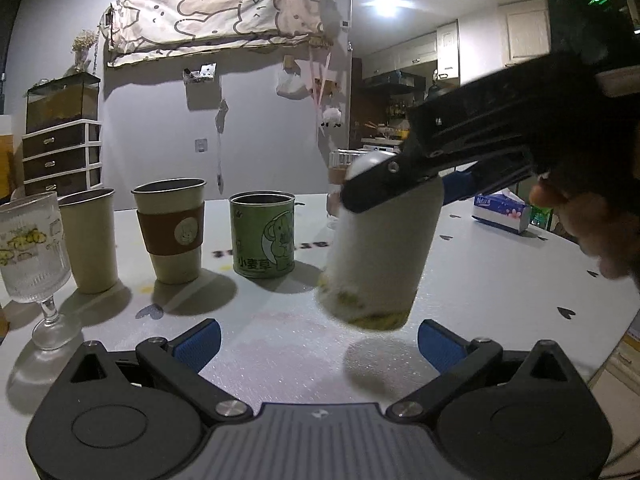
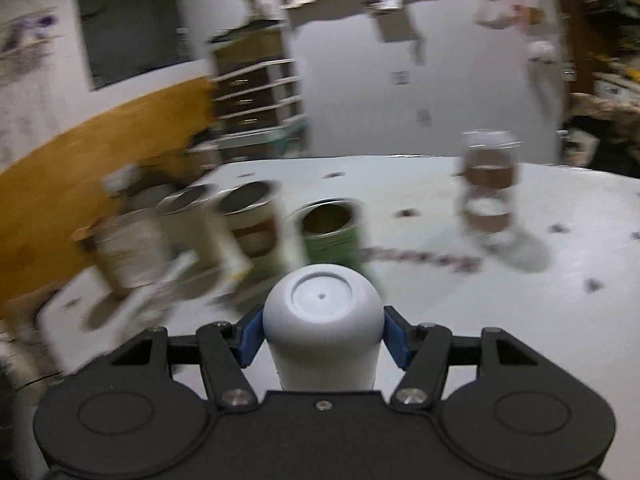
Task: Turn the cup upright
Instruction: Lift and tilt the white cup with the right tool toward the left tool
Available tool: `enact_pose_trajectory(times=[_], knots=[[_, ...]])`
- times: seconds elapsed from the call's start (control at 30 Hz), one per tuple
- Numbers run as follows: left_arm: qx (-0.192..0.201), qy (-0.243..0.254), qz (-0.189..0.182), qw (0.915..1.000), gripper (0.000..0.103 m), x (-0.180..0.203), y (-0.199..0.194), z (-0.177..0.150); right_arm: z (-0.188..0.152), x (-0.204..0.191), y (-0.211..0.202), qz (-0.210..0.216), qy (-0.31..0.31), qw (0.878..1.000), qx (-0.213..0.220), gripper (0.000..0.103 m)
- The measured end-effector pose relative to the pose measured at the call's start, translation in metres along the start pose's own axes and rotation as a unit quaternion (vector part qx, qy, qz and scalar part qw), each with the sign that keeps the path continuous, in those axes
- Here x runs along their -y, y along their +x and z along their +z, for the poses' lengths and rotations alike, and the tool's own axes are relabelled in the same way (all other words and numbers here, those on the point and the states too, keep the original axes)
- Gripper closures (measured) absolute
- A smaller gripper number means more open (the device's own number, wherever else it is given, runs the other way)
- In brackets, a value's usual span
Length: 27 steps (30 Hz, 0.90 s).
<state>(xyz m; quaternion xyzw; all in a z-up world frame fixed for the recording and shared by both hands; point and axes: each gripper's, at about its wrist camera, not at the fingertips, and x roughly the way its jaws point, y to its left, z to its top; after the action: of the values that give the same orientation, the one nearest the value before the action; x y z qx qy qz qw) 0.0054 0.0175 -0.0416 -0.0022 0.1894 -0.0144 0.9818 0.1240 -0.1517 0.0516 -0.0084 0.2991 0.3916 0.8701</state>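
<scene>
**White cup held off the tabletop, base still uppermost**

A grey room with a patterned cloth (image 1: 212, 12) on the wall and a drawer unit (image 1: 60, 156) at the left lies behind a pale tabletop (image 1: 500, 280). On it a stemmed glass (image 1: 34, 256), a plain tumbler (image 1: 94, 240), a sleeved tumbler (image 1: 172, 230) and a green can (image 1: 264, 234) stand upright in a row; a tissue box (image 1: 502, 212) lies far right.

The right gripper (image 2: 323, 336) reaches in from the upper right of the left view, slanting down, the person's hand (image 1: 588, 228) behind it. Its blue fingers (image 2: 250, 338) are clamped on either side of the cup (image 1: 380, 248) near the base. The cup hangs clear of the tabletop, tilted, mouth down, with its shadow beneath.

The left gripper (image 1: 318, 344) sits low and level over the tabletop, fingers (image 1: 200, 342) spread wide, gripping nothing, the cup just ahead of them.
</scene>
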Motion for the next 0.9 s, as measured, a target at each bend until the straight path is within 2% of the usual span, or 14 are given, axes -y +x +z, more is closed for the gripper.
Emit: enact_pose_trajectory(times=[0.1, 0.23, 0.5, 0.7, 0.9], knots=[[0.003, -0.013, -0.001, 0.9999, 0.000, -0.001, -0.003, -0.002, -0.011, -0.030, -0.011, 0.022, -0.024, 0.999, 0.012, 0.041], [-0.003, -0.032, 0.007, 0.9995, 0.000, -0.007, -0.001, -0.003, -0.024, -0.045, -0.021, 0.046, -0.045, 0.998, 0.024, 0.041], [-0.026, -0.052, 0.024, 0.9980, 0.000, -0.017, 0.012, -0.009, -0.049, -0.040, -0.022, 0.059, -0.040, 0.997, 0.031, 0.041], [-0.040, -0.065, 0.022, 0.9968, 0.000, -0.022, 0.017, -0.015, -0.071, -0.029, -0.021, 0.044, -0.022, 0.998, 0.039, 0.041], [-0.025, -0.086, 0.030, 0.9955, 0.000, -0.032, 0.011, -0.012, -0.088, 0.001, -0.018, -0.005, 0.019, 0.999, 0.037, 0.041]])
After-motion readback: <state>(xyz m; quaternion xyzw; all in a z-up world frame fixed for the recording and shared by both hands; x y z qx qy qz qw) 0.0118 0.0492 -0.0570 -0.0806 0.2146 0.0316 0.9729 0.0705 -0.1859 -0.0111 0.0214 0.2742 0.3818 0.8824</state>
